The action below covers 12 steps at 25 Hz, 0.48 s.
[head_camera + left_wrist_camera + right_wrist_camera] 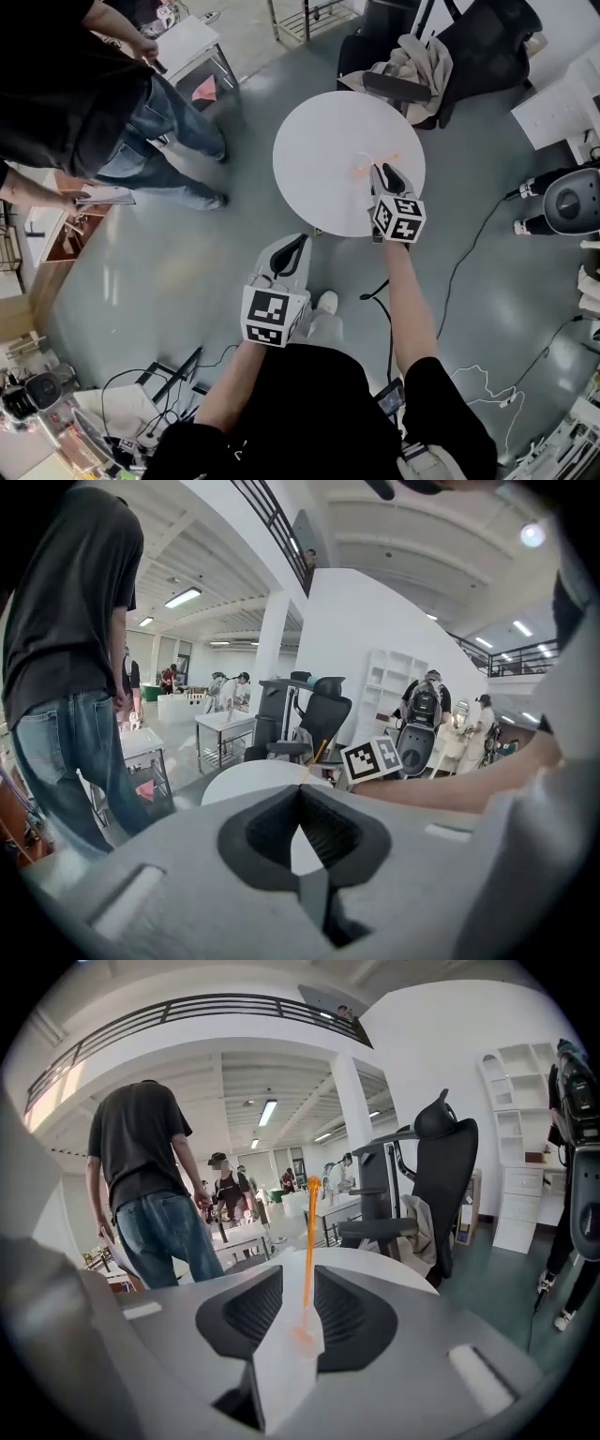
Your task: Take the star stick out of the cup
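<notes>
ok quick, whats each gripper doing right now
left gripper: shut, holding nothing.
right gripper: open, with the star stick upright between its jaws, not gripped.

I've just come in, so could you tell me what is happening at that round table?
A person holds a gripper in each hand at a round white table. The right gripper stands open around an upright orange stick, without clamping it. The left gripper is shut and empty, short of the table.
</notes>
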Tool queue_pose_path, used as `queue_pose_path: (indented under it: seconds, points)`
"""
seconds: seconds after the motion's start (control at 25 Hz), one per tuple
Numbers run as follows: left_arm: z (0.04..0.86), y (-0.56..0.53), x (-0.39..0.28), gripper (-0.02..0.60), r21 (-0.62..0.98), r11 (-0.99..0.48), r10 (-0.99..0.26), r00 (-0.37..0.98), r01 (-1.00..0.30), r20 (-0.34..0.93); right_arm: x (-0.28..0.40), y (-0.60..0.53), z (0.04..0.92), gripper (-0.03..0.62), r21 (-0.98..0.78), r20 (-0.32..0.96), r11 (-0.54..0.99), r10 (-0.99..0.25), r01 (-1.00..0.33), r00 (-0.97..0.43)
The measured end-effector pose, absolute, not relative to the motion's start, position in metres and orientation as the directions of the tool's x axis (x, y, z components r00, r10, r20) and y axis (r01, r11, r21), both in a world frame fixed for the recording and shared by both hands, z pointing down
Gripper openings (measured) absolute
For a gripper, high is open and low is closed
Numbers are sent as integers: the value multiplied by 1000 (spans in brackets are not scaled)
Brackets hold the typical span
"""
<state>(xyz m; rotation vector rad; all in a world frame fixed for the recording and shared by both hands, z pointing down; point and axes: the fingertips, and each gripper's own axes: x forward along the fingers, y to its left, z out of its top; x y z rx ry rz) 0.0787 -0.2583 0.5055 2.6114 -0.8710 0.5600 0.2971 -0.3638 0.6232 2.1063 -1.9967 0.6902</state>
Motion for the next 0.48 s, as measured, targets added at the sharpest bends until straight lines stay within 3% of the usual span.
queue_pose_path:
  seconds: [0.28, 0.48]
  points:
    - [509, -267, 58, 3, 189, -731, -519, 713, -656, 471, 306, -372, 629, 77, -213, 441, -137, -897, -967, 30]
    - [512, -269, 52, 3, 191, -724, -524, 709, -663, 472, 307, -373, 627, 12, -228, 426, -147, -904, -962, 37]
